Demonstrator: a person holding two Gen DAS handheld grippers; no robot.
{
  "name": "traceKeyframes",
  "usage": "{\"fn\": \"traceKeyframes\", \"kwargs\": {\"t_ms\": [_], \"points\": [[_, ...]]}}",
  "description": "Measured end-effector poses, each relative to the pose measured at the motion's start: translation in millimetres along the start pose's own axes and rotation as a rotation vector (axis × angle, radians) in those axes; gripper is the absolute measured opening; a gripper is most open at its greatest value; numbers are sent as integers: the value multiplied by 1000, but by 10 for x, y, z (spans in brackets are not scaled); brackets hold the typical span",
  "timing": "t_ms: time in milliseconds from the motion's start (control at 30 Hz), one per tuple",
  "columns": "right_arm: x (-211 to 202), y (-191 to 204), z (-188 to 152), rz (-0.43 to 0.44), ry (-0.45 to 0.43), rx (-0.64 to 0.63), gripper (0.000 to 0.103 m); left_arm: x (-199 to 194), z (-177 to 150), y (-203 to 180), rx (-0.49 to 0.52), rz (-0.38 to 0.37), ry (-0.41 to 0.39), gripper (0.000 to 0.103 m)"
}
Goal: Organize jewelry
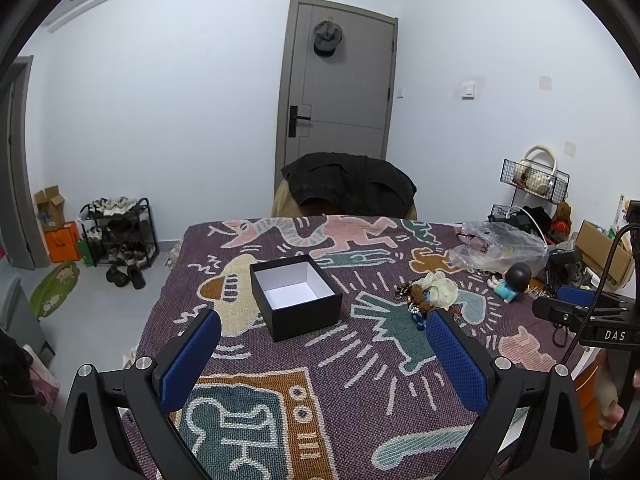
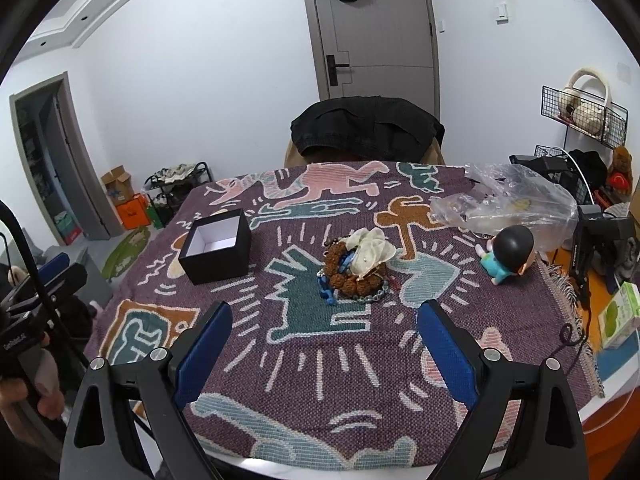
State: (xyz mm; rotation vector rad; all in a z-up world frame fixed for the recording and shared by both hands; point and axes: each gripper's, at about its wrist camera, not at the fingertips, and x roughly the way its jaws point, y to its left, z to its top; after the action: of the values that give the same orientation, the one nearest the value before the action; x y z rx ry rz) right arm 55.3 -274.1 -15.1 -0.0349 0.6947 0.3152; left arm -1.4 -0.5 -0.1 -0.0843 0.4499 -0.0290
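Observation:
An open black box (image 1: pixel 296 298) with a white, empty inside stands on the patterned cloth; it also shows in the right wrist view (image 2: pixel 216 246). A pile of jewelry (image 2: pixel 356 268) lies right of it: a brown bead bracelet, a cream flower piece, blue beads and a chain. The pile also shows in the left wrist view (image 1: pixel 426 294). My left gripper (image 1: pixel 324 320) is open and empty, just short of the box. My right gripper (image 2: pixel 324 316) is open and empty, just short of the pile.
A doll figure (image 2: pixel 506 254) and a clear plastic bag (image 2: pixel 508 204) lie at the right back of the table. A chair with a black jacket (image 2: pixel 366 126) stands behind the table. A green carton (image 2: pixel 618 314) sits at the right edge.

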Motion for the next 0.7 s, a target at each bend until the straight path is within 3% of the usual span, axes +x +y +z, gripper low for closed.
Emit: {"fn": "traceKeyframes", "kwargs": {"t_ms": [700], "points": [[-26, -11, 15, -17, -7, 0, 94, -7, 8, 24, -1, -1, 2, 102]]}}
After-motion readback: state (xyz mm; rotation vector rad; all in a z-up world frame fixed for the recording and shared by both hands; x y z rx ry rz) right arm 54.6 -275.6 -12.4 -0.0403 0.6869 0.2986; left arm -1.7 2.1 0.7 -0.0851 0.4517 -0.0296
